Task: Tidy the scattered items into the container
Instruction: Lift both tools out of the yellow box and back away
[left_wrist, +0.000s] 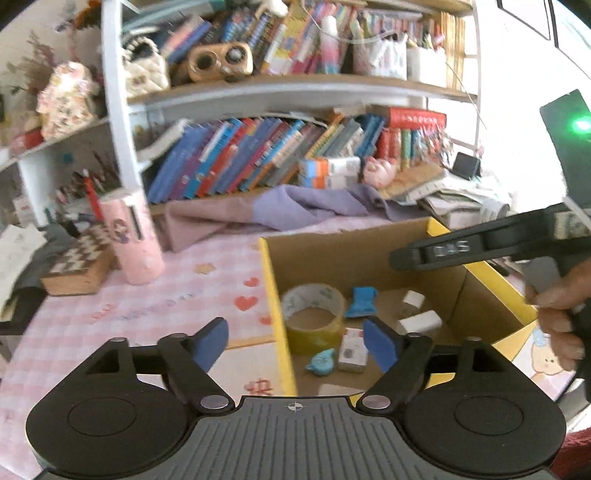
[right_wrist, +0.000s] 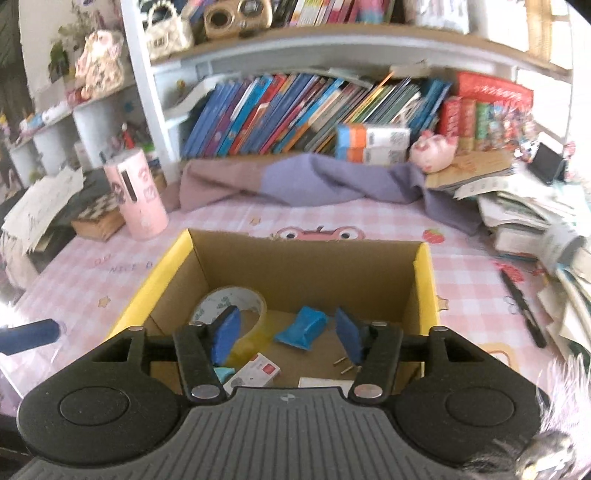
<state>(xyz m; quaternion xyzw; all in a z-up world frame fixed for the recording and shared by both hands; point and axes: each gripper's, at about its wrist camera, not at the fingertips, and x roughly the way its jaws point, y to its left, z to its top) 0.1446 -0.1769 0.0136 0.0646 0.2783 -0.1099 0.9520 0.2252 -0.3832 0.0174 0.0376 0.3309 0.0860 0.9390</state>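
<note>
While both claws hang above the cardboard box (right_wrist: 306, 266), neither pinches anything: the left claw (left_wrist: 295, 341) has its blue pads spread wide over the box's near left wall, and the right claw (right_wrist: 286, 334) stands partly spread over the box floor, with only air between its pads. That emptiness, together with the pieces lying loose below, reads to me as a drop just made, so the claws sit high and apart to clear the walls. Inside the box I count one roll of tape (left_wrist: 314, 317) at the left, leaning against the left wall, one blue clip (left_wrist: 360, 302) to its right near the middle, one small red-and-white card box (right_wrist: 255, 371) at the near side, one light blue cat-shaped piece (left_wrist: 321, 363) beside it, two white blocks (left_wrist: 419, 321) towards the right, and two small brass pins (right_wrist: 343, 365) on the floor near the right pad. A white slip at the near wall is too cut off to name. Outside the box, on the pink checked cloth (right_wrist: 369, 229), one black pen (right_wrist: 522, 308) lies to the right, well apart from the box; it looks like the one scattered thing left to fetch. One pink tube (right_wrist: 138, 192) stands far left, probably furniture of the desk and no part of the job.
</note>
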